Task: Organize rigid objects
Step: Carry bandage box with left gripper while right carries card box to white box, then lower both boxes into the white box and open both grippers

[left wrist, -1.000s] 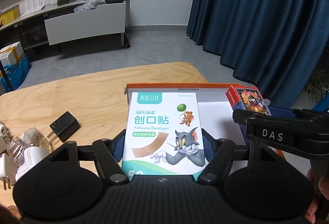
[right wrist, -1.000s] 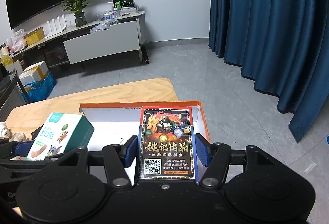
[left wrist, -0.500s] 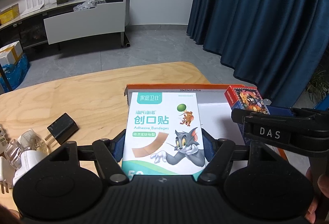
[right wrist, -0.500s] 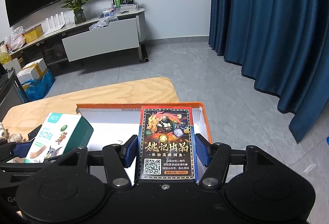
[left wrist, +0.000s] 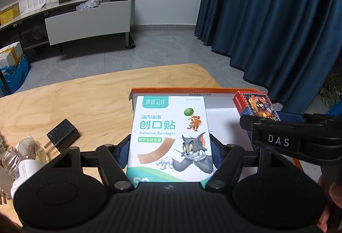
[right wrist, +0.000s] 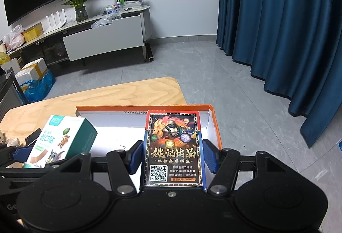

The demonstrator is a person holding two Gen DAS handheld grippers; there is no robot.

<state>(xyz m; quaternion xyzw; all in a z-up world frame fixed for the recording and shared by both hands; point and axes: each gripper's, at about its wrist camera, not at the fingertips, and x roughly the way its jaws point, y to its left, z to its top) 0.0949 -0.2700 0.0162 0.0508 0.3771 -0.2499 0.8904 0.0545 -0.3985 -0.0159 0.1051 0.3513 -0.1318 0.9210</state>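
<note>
My left gripper [left wrist: 170, 151] is shut on a white and teal box of adhesive bandages [left wrist: 168, 136], held above the left part of an orange cardboard box [left wrist: 192, 90] with a white inside. My right gripper [right wrist: 172, 156] is shut on a dark playing-card box [right wrist: 173, 147] with a red edge, over the right part of the same orange box [right wrist: 213, 121]. In the left wrist view the card box [left wrist: 255, 105] and the right gripper show at the right. The bandage box [right wrist: 62, 138] shows at the left in the right wrist view.
The wooden table [left wrist: 85, 100] carries a black charger plug [left wrist: 62, 135] and clear and white small items [left wrist: 23, 156] at the left. Beyond the table's far edge lie grey floor, a white cabinet [left wrist: 87, 21] and blue curtains [left wrist: 277, 19].
Both grippers keep their boxes and have drifted only slightly over the orange box. No grip has changed.
</note>
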